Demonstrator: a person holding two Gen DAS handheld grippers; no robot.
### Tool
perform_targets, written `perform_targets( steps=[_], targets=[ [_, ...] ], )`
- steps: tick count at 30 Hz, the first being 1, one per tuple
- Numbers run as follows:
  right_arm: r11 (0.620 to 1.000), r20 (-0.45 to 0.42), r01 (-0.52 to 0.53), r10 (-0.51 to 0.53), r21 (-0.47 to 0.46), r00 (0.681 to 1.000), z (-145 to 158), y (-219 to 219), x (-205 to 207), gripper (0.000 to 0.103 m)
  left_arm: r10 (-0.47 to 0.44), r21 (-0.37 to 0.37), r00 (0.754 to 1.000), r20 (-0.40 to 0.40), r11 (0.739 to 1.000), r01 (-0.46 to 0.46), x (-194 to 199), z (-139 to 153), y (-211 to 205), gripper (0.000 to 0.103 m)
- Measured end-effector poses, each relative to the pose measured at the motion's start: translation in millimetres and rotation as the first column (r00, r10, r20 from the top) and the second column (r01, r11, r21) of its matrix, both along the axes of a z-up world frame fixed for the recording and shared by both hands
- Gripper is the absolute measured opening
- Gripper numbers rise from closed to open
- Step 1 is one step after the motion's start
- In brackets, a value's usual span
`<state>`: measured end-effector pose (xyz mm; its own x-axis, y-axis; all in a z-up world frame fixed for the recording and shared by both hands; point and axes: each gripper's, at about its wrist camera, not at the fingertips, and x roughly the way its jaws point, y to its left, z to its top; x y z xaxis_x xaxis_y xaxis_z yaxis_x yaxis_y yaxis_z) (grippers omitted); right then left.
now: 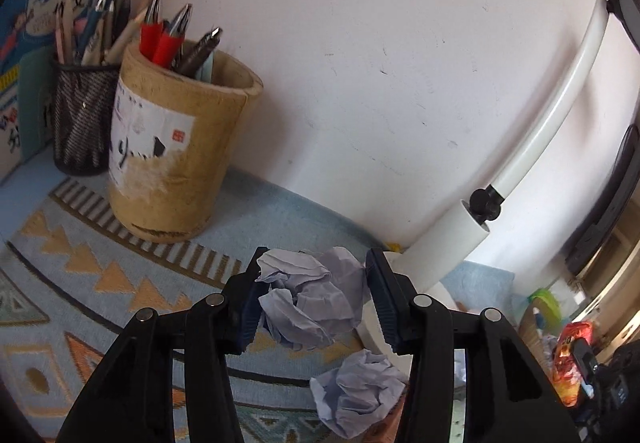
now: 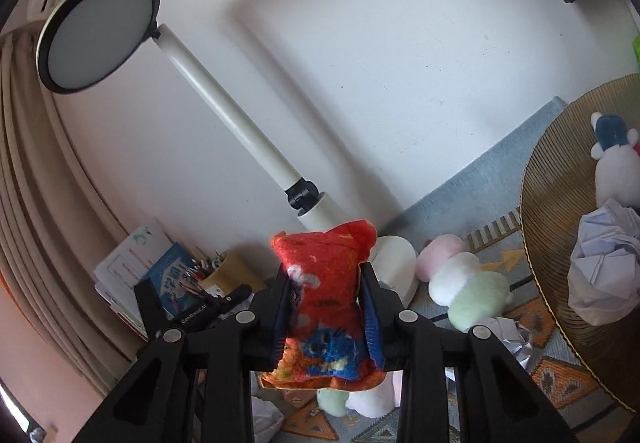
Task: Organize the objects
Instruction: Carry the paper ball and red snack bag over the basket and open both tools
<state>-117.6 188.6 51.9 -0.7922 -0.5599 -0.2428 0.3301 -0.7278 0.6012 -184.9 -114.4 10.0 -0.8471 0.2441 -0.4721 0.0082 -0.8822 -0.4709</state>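
A crumpled paper ball [image 1: 310, 303] is being held between the pads of the left tool [image 1: 312, 299], which is closed only as far as the paper allows; the ball is being carried just above the patterned cloth [image 1: 80, 263] on the bench, and a second paper ball [image 1: 360, 395] is lying below it, beside the white lamp base [image 1: 374, 335]. A red printed fabric pouch [image 2: 326, 307] is being squeezed at its middle by the right tool [image 2: 326, 309], whose jaws are fully drawn in on it; the pouch is being held upright in the air, in front of the lamp pole [image 2: 232, 115].

The step in hand is judged to be the carrying of both things to a place for them; the brown ribbed bin [image 2: 560, 243] at the right, in which a crumpled paper [image 2: 604, 267] and a plush toy [image 2: 614, 163] are already lying, is probably meant for the paper. For this to be done well, the grips should be kept steady, because paper is light and is slipping easily when the pads are loosened; the paper ball should be brought fully over the rim before it is released. The pastel plush pieces [image 2: 460, 279] on the cloth should be passed over, not pushed; the bamboo pen holder [image 1: 180, 147] and the lamp should be kept well apart from the moving tools.
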Motion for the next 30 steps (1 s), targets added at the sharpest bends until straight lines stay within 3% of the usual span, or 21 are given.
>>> perform_targets(
  steps=[19,30],
  targets=[
    [0.997,0.142,0.005,-0.015,0.073,0.99,-16,-7,-16,0.031,-0.001,-0.015,1.0,0.016,1.0,0.001,-2,-4,7,0.046],
    [0.998,0.188,-0.013,0.002,0.057,0.982,-22,-6,-21,0.031,0.014,-0.023,1.0,-0.012,1.0,-0.015,1,1,9,0.046]
  ],
)
